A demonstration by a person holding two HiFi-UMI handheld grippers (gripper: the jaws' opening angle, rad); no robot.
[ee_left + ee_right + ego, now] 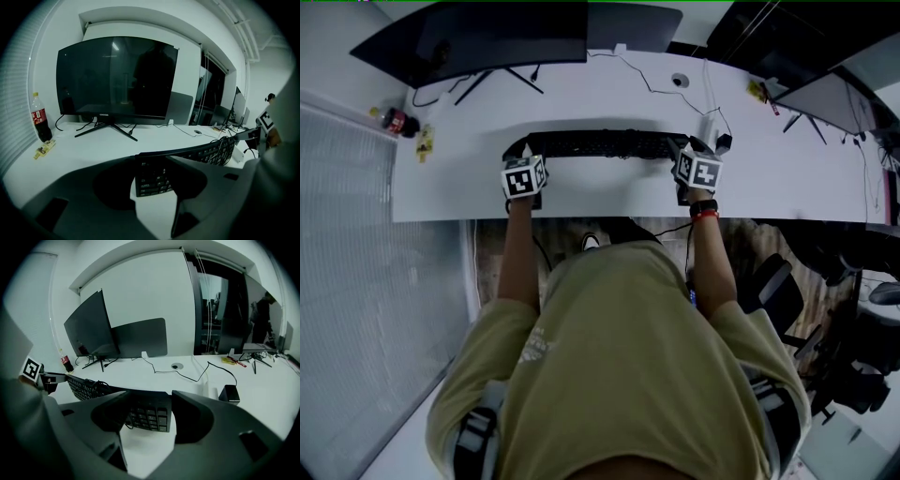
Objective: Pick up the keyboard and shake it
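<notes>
A black keyboard point(600, 144) hangs level just above the white desk point(609, 192), throwing a shadow under it. My left gripper point(523, 156) is shut on its left end, and my right gripper point(687, 154) is shut on its right end. In the left gripper view the keyboard's end point(151, 174) sits between the two dark jaws of that gripper point(151, 186), with bare desk showing below it. The right gripper view shows the same: the other end of the keyboard point(149, 413) lies between that gripper's point(146, 420) jaws, and a coiled cable lies on its keys.
A large dark monitor point(502, 37) stands behind the keyboard. A cola bottle point(397, 121) and a yellow packet point(425, 142) lie at the desk's far left. A small black box point(229, 393), a thin cable and a second screen point(830, 98) are to the right.
</notes>
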